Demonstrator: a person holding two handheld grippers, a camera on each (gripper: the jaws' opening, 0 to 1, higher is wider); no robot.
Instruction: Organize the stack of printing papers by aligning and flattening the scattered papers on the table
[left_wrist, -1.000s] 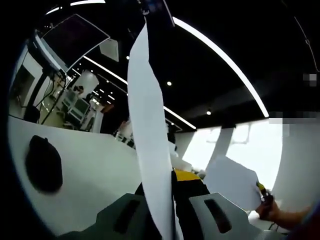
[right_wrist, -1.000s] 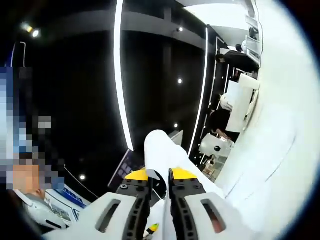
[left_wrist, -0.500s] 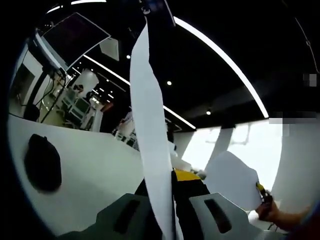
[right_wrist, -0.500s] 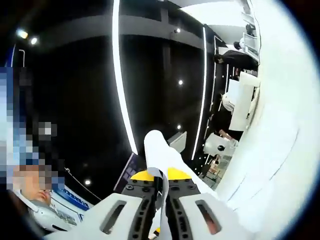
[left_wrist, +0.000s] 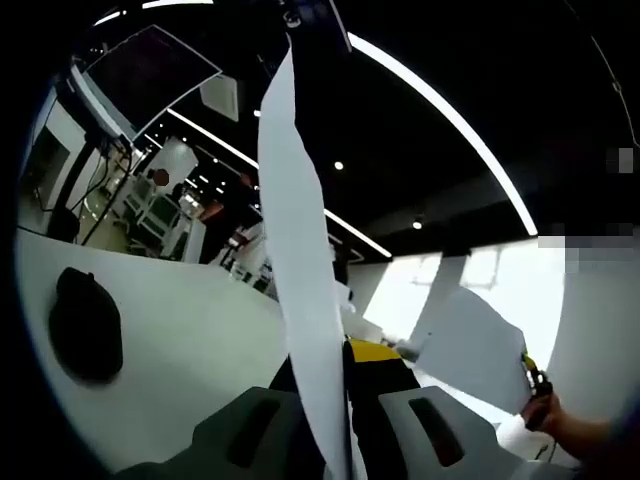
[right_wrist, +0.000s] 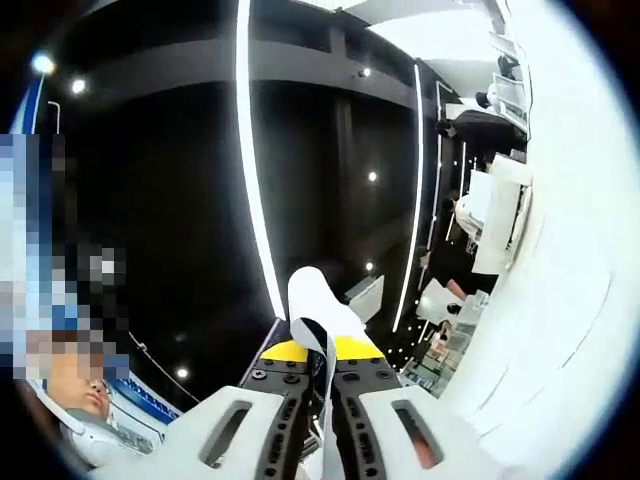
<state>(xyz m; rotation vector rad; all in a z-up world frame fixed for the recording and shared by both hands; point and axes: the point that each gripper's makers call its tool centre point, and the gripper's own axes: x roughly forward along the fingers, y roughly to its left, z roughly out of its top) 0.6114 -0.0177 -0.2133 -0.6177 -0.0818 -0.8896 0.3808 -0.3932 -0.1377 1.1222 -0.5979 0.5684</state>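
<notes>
Left gripper (left_wrist: 335, 365) clamps paper sheet (left_wrist: 300, 260), long axis rising edge-on.

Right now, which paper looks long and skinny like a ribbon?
The paper pinched in the left tool, seen edge-on. The other sheet shows its wide, flat face.

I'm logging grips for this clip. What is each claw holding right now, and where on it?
Each holds white paper by an edge. The left claw pinches a sheet seen edge-on; the right claw is shut on another sheet.

Left tool (left_wrist: 335, 400) clamped on upright paper sheet (left_wrist: 298, 250).
</notes>
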